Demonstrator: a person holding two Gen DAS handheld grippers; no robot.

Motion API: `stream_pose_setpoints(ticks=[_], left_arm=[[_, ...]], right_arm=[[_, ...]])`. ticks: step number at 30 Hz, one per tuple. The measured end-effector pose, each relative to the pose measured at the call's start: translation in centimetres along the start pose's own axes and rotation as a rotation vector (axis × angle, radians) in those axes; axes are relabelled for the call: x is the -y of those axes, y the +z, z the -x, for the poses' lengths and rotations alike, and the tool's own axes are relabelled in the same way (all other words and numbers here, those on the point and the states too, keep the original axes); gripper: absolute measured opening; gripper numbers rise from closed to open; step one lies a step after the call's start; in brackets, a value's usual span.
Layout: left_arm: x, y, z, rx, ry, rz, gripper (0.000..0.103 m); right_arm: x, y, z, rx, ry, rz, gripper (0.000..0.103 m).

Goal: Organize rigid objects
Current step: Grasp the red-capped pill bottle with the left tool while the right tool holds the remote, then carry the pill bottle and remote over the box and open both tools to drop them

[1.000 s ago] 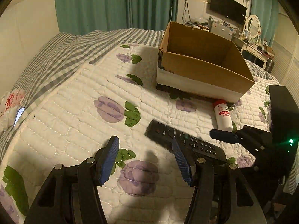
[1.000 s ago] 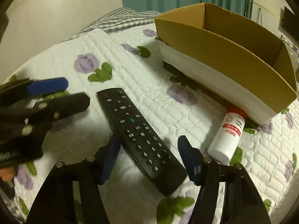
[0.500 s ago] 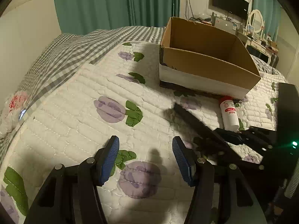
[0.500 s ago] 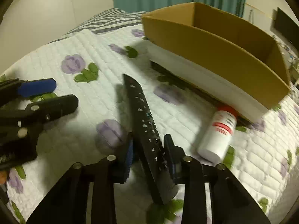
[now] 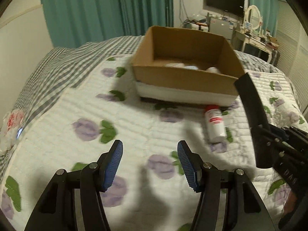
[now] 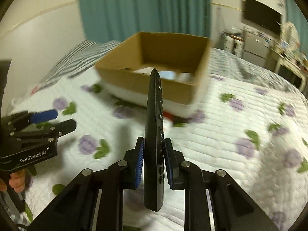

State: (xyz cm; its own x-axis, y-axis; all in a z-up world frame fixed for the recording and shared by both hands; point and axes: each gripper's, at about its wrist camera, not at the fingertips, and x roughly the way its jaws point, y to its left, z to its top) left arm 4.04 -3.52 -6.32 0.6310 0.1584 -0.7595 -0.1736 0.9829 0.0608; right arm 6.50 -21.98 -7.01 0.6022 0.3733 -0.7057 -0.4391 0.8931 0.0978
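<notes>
My right gripper point(image 6: 153, 150) is shut on a black remote control point(image 6: 155, 115), held on edge above the bed with its tip pointing at the cardboard box point(image 6: 154, 57). In the left wrist view the remote point(image 5: 250, 104) stands at the right, in front of the box point(image 5: 184, 77), which holds a few pale items. A white bottle with a red cap point(image 5: 214, 123) lies on the quilt just in front of the box. My left gripper point(image 5: 150, 163) is open and empty, low over the quilt; it also shows in the right wrist view point(image 6: 44, 119).
The bed has a white quilt with purple flowers point(image 5: 84, 129) and a grey checked cover point(image 5: 57, 67) behind. Teal curtains, a wall television point(image 5: 225, 2) and a cluttered dresser point(image 5: 256, 38) stand beyond the bed.
My right gripper closed on the remote, lifted it off the quilt and turned it toward the box. My left gripper stayed open and rose slightly.
</notes>
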Motion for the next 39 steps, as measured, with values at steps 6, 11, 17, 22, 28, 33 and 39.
stream_pose_setpoints(ticks=[6,11,17,22,28,33,39], left_arm=[[3.7,1.2,-1.1,0.002,-0.062,-0.030,0.062],[6.6,2.0,-2.9,-0.011,-0.106,-0.045,0.062],[9.1,2.7,-5.9,-0.060,-0.145,-0.049,0.062],[10.8,3.5,-8.4,-0.057,-0.162,-0.072,0.062],[10.4,3.1,-10.1,-0.064,-0.173,-0.039,0.060],[10.0,2.3,-11.1,-0.093,-0.203,-0.039,0.038],[9.7,1.6,-9.6,-0.060,-0.174,-0.046,0.037]], right_arm=[[4.2,-0.3,0.7,-0.003,-0.039,-0.134,0.019],[5.8,0.1,-0.3,-0.019,-0.059,-0.184,0.019],[7.1,1.1,-2.3,-0.029,-0.080,-0.227,0.019],[7.3,1.5,-3.9,-0.056,-0.077,-0.230,0.019],[7.0,1.8,-6.2,-0.092,-0.104,-0.215,0.019],[6.7,2.0,-7.1,-0.102,-0.121,-0.208,0.019],[6.6,1.8,-6.8,-0.086,-0.135,-0.204,0.019]])
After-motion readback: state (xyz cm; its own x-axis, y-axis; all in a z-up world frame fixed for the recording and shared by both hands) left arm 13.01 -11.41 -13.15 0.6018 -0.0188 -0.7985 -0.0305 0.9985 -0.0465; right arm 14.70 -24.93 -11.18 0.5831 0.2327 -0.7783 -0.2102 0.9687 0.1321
